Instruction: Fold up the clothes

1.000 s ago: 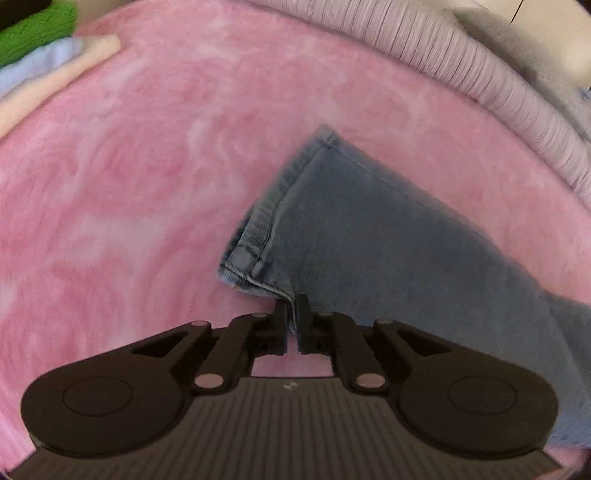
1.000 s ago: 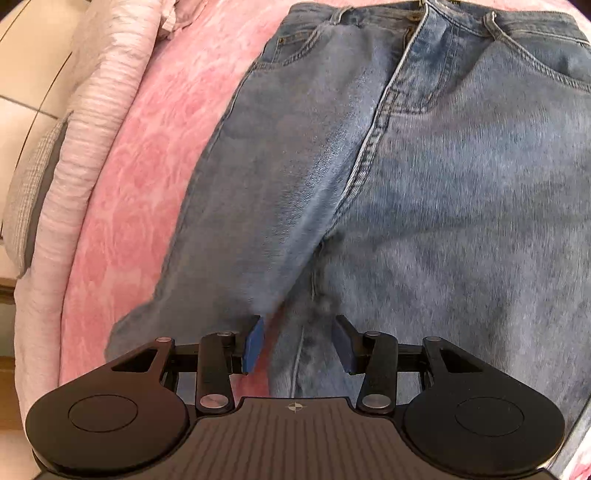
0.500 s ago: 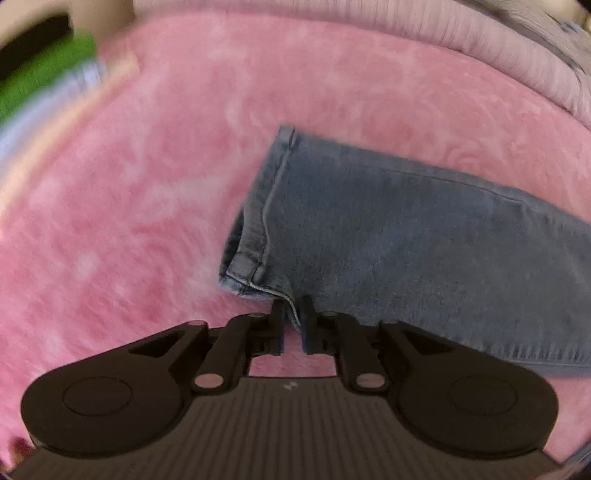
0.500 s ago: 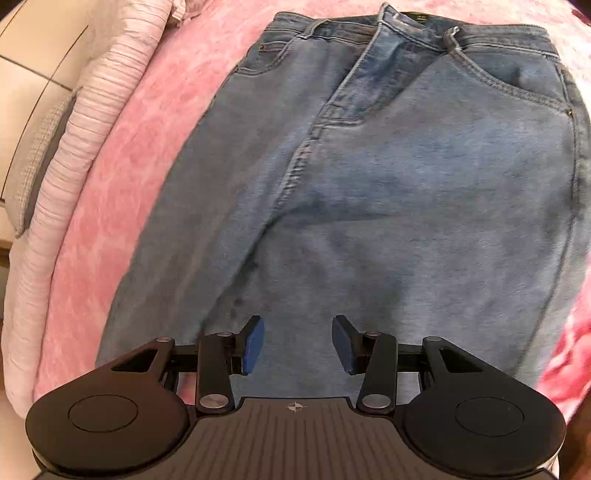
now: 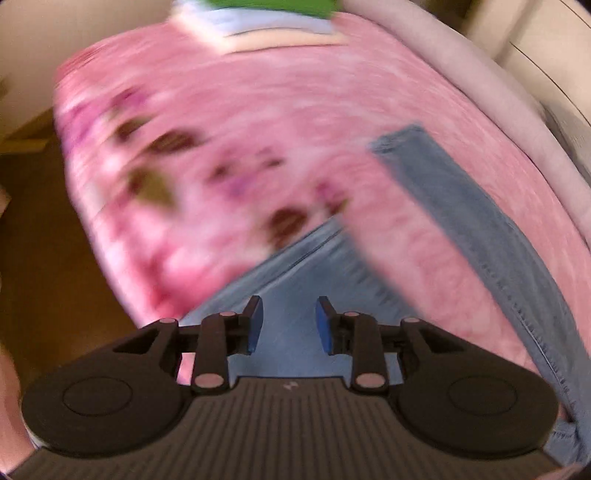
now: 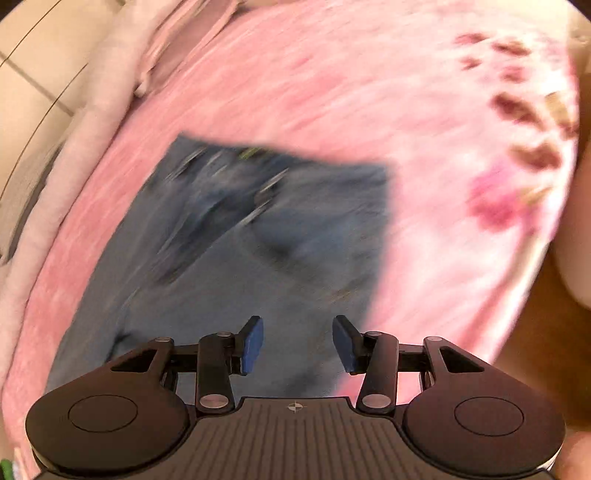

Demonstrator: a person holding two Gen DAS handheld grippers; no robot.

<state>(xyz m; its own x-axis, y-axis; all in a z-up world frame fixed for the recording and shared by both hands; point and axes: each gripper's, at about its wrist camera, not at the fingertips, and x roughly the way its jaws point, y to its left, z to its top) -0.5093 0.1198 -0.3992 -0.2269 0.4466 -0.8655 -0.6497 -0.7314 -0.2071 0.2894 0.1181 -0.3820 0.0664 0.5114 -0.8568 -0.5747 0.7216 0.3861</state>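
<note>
Denim jeans (image 6: pixel 258 236) spread flat on pink blanket (image 6: pixel 332 85), centre frame, legs splayed for folding. Left gripper (image 5: pixel 288 319) jaws opening, nothing between. Right gripper (image 6: pixel 297 341) jaws opening too, empty, over lower denim, likely repositioning for new hold.

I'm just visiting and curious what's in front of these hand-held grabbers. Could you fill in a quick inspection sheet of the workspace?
Surface: pink blanket with a flower print, blurred by motion.
Job's things: blue jeans lying on the blanket, legs spread apart in the left view.
Clutter: stack of folded clothes, green on top, at the far edge.
Grippers: left gripper jaws opening, nothing between them; right gripper jaws opening, empty, above the denim.
Cables: nothing seen.
Surroundings: pale ribbed bedding along the blanket's edge; brown floor.
</note>
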